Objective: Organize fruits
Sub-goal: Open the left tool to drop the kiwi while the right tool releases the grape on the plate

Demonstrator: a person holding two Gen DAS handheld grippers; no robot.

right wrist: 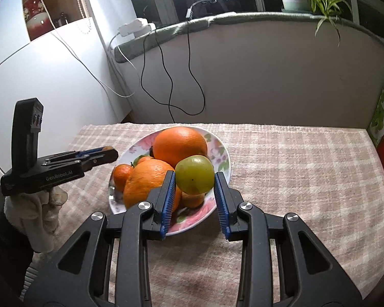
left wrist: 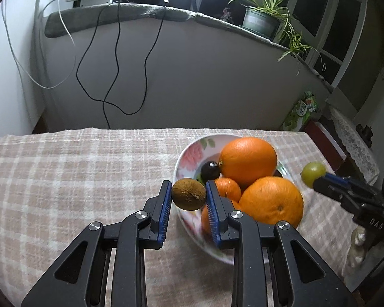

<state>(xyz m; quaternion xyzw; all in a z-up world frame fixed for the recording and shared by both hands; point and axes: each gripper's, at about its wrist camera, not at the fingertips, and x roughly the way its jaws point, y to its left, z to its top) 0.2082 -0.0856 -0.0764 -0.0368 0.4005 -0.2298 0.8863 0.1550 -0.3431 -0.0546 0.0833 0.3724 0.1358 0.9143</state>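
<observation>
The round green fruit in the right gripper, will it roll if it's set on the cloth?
Probably: the round green fruit looks smooth and near-spherical, so it could roll on the flat checked tablecloth. Only the right gripper pads' edges touch it, so it might slip.

The piled bowl (right wrist: pixel 224 153) blocks my twelve o'clock, oranges (right wrist: pixel 180 144) heaped high. From one to three o'clock the checked cloth (right wrist: pixel 307 168) lies bare. At nine o'clock my left gripper (right wrist: pixel 107 153) crowds the bowl's side.
</observation>
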